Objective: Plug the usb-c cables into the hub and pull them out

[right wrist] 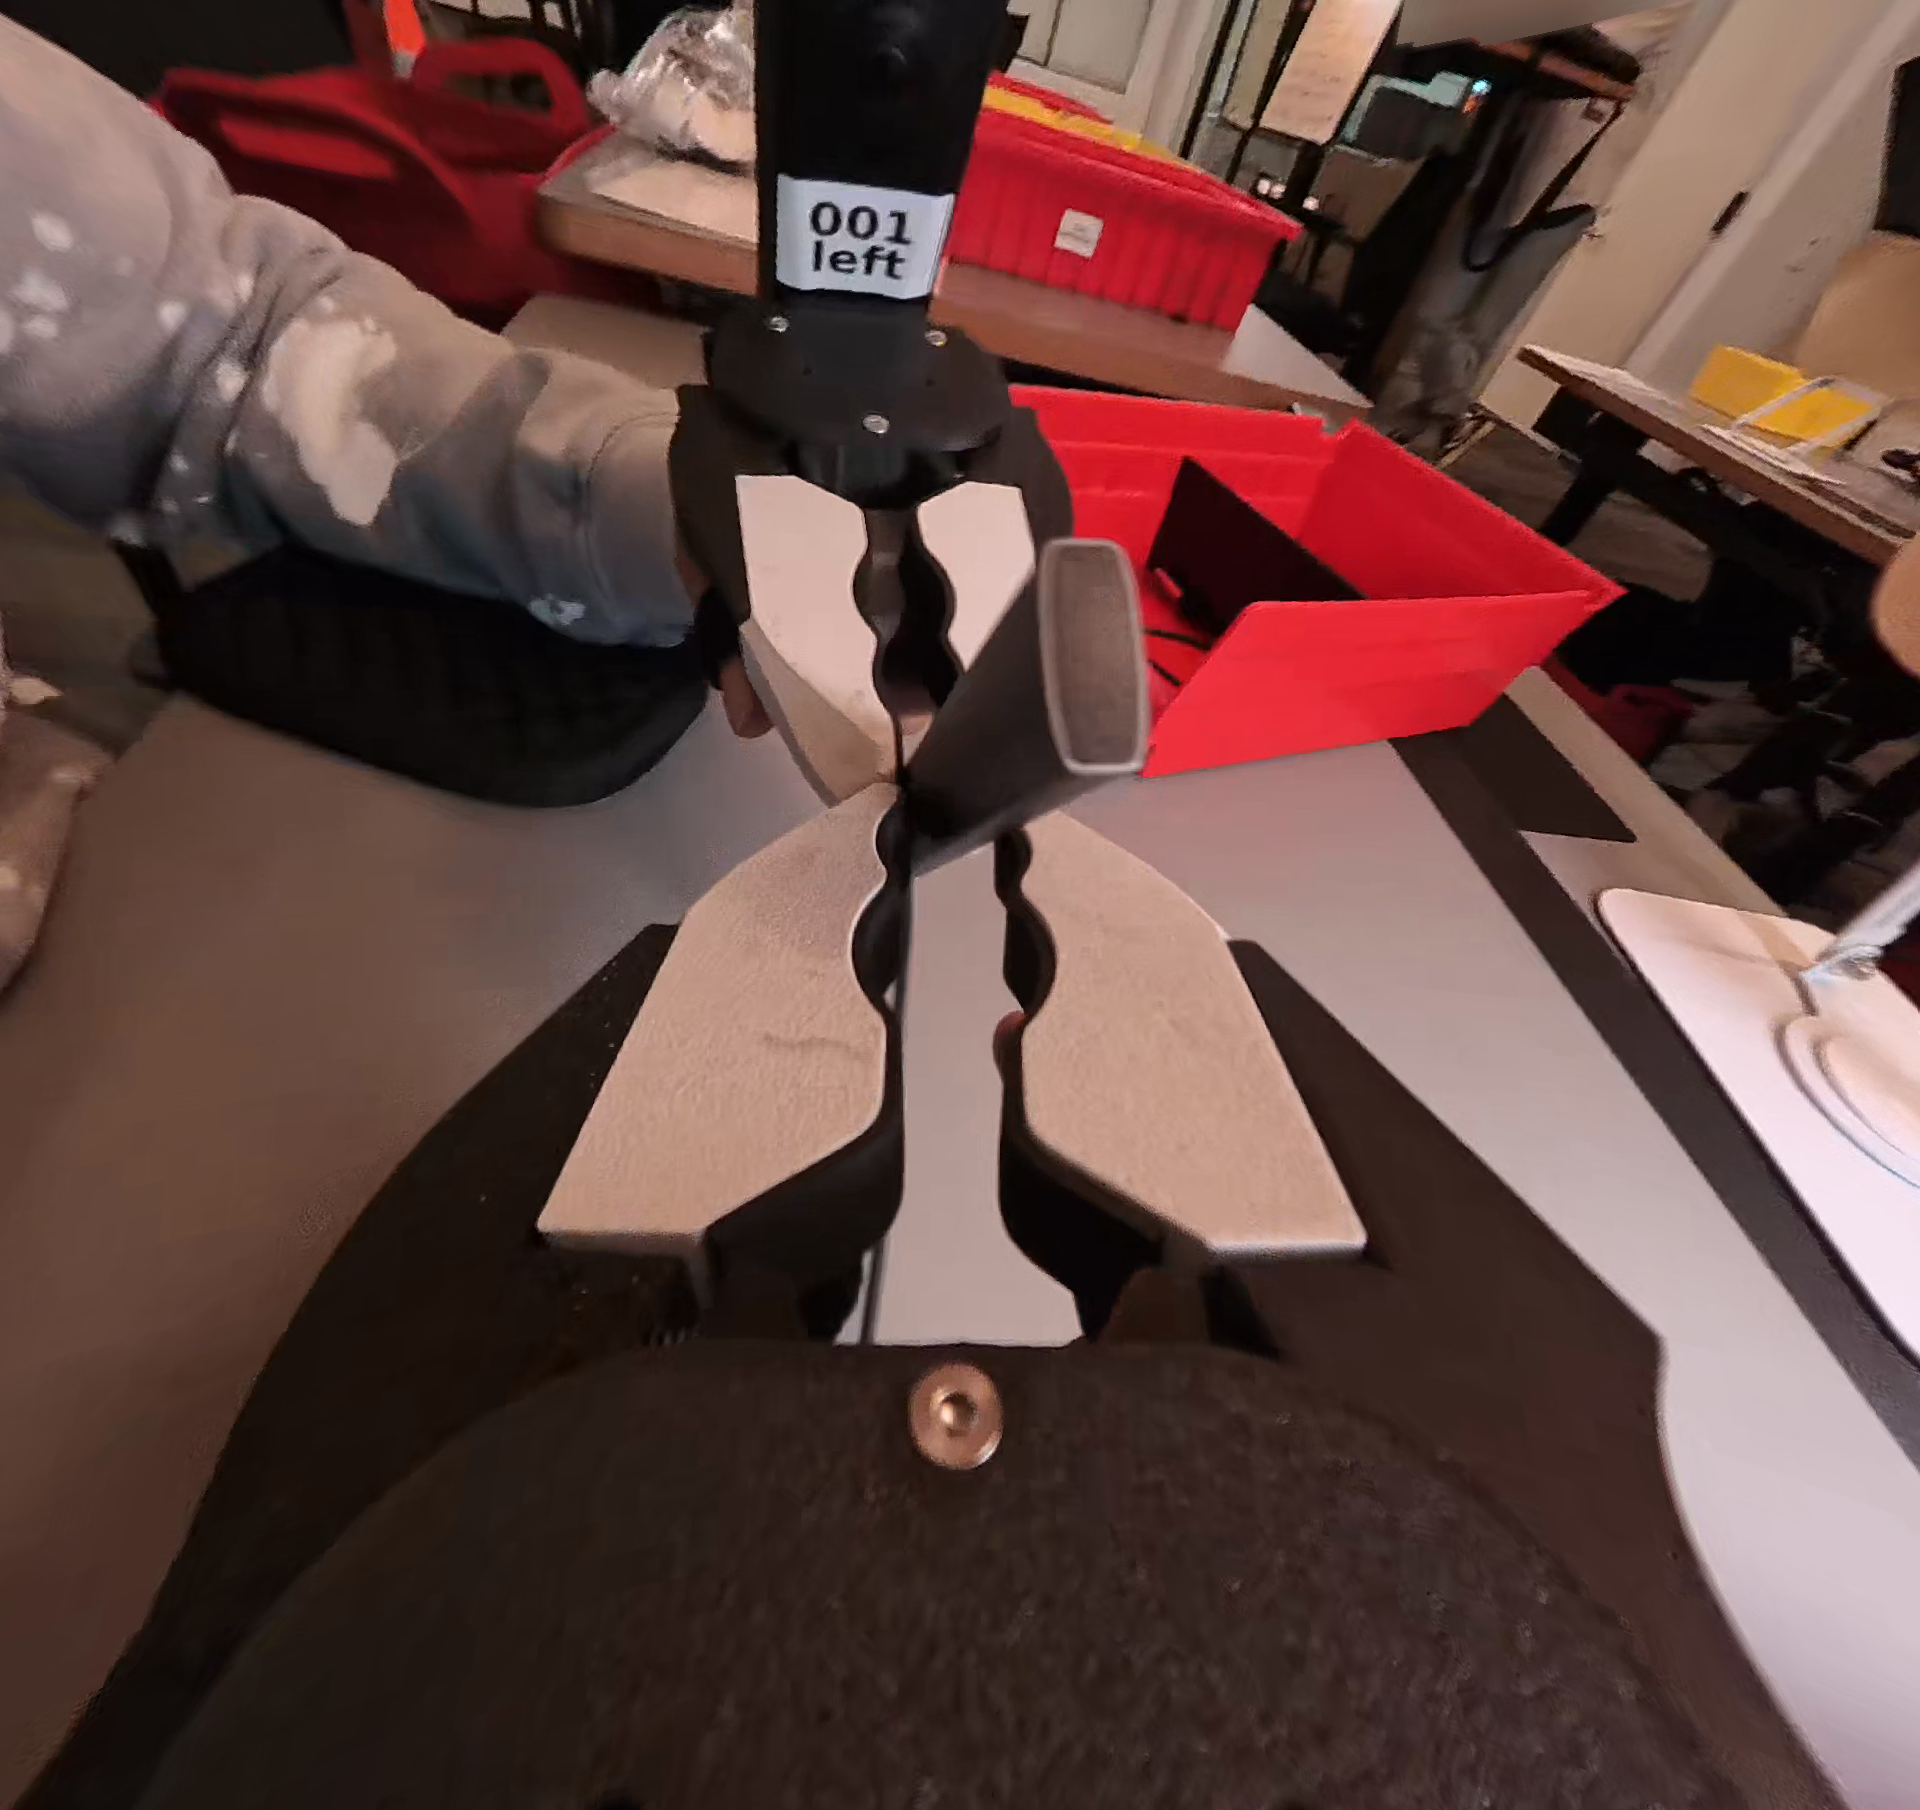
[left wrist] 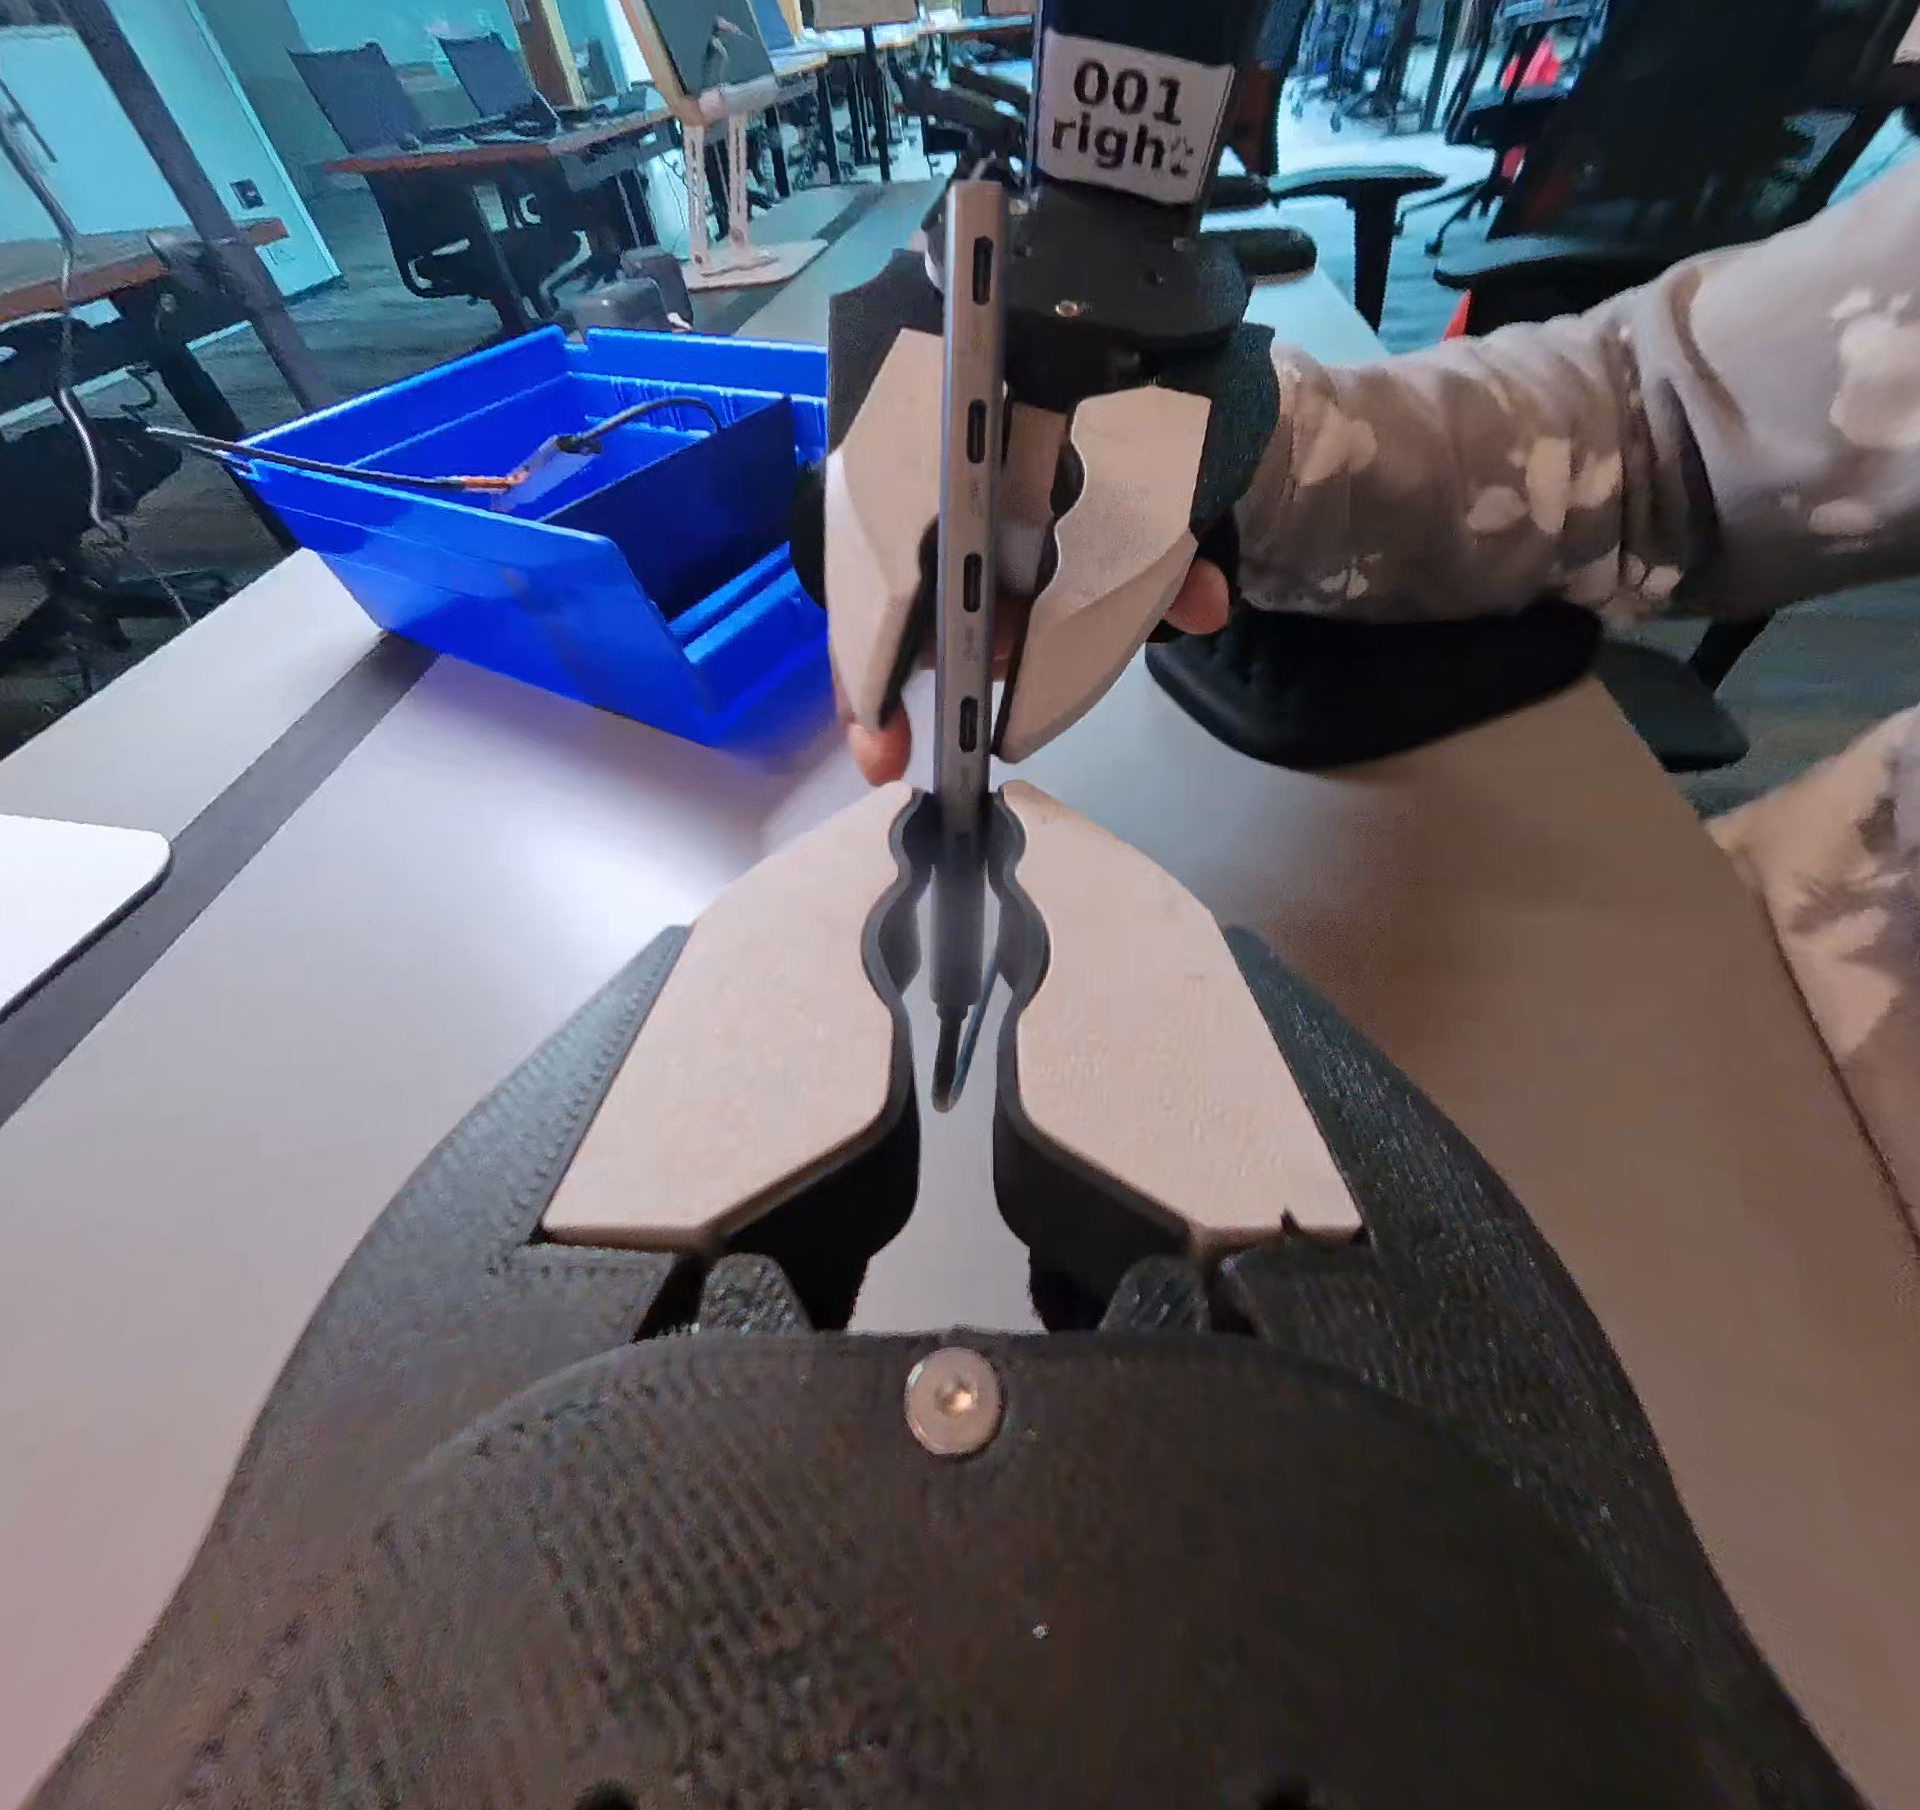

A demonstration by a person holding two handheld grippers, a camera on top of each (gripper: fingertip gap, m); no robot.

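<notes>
A slim grey USB-C hub [left wrist: 975, 503] with several ports along its edge stands on end above the table. My left gripper [left wrist: 958, 799] is shut on its lower end, and the hub's short dark cable tail [left wrist: 951, 1054] hangs between the fingers. My right gripper [left wrist: 956, 734] faces it, fingers closed to the hub's thickness, with the hub between the tips. In the right wrist view the hub's end face [right wrist: 1091, 659] rises to the right above my right gripper [right wrist: 951, 825], and the left gripper [right wrist: 896, 763] meets it tip to tip. No loose USB-C cable is in either gripper.
A blue bin [left wrist: 499, 555] holding cables sits on the table [left wrist: 436, 929] behind the grippers. A red bin [right wrist: 1403, 659] sits on the other side. A white lamp base [right wrist: 1766, 1022] lies at the table's edge. A sleeved arm [left wrist: 1558, 451] holds each gripper. Left and right tips are no more than a few centimetres apart.
</notes>
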